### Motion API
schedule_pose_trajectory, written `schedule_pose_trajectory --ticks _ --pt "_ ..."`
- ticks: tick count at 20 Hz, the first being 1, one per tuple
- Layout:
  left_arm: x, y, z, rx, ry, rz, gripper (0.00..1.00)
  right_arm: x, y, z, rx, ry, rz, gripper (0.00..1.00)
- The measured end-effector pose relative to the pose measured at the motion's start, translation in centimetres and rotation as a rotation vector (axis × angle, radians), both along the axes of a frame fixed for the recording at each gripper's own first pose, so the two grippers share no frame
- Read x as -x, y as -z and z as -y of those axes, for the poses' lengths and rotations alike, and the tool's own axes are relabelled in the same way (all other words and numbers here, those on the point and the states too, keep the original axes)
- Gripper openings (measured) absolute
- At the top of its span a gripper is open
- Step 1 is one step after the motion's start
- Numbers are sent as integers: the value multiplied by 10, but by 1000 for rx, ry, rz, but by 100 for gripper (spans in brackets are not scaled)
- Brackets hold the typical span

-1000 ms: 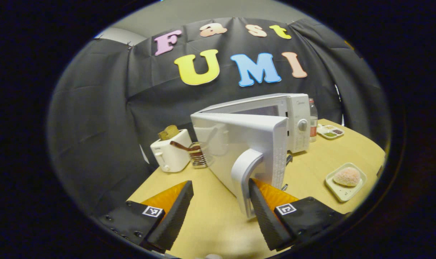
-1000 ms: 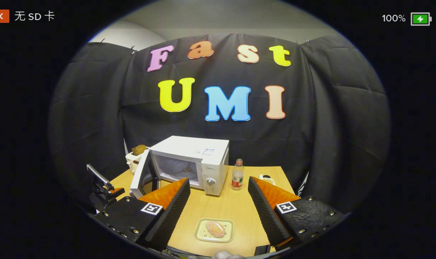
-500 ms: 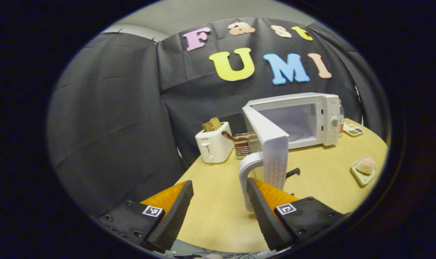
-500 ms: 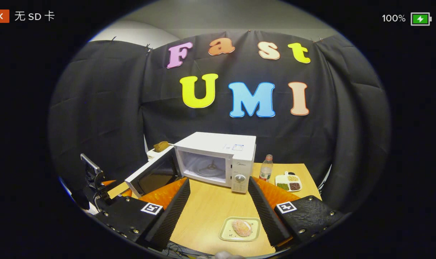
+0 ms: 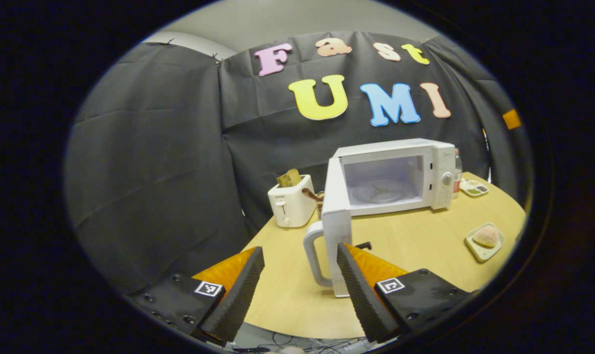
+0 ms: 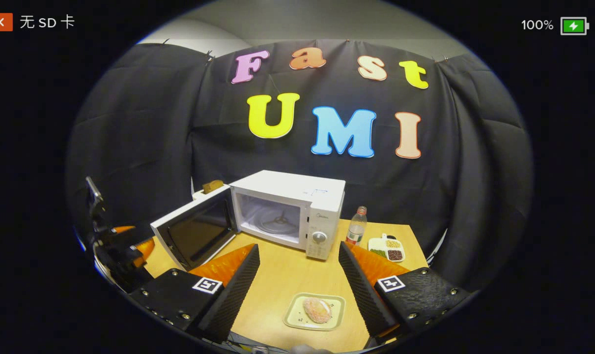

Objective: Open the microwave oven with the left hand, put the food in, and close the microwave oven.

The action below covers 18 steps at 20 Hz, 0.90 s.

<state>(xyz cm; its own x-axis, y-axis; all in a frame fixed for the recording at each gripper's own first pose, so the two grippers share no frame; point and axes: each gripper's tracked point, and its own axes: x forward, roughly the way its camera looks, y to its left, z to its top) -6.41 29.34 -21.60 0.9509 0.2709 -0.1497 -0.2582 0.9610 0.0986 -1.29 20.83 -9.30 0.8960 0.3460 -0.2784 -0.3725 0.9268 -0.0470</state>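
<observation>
A white toaster [image 5: 291, 201] stands on the wooden surface [image 5: 415, 243], ahead of the left hand-held gripper [image 5: 298, 275] and a little to its left, with a brown slice of bread [image 5: 289, 177] poking out of its top slot. Just to the toaster's right sits a small rack [image 5: 318, 195], mostly hidden. Far ahead of the right hand-held gripper [image 6: 297, 273], a clear bottle [image 6: 356, 226] with a red label stands upright near the back edge of the surface. Just beside it, to the right, lies a white divided dish [image 6: 387, 249] holding green, yellowish and dark fillings in separate compartments.
</observation>
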Motion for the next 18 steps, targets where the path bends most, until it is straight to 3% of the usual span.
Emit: schedule_pose_trajectory --ticks 5,7,8,10,12,18 --pt "-2 -72 60 14 128 101 100 1 86 33 94 13 -121 99" --pt "-7 -109 82 17 169 154 94 1 119 41 112 13 -169 99" --pt "-7 -130 96 26 198 186 100 1 137 43 112 8 -195 99" --pt "-7 -168 119 18 237 252 94 -3 168 48 132 6 -239 99" --pt "-6 -191 133 10 258 288 100 -9 195 49 137 -3 -292 99" --pt "-6 -225 145 -4 232 316 100 -36 261 43 145 -37 -411 99"
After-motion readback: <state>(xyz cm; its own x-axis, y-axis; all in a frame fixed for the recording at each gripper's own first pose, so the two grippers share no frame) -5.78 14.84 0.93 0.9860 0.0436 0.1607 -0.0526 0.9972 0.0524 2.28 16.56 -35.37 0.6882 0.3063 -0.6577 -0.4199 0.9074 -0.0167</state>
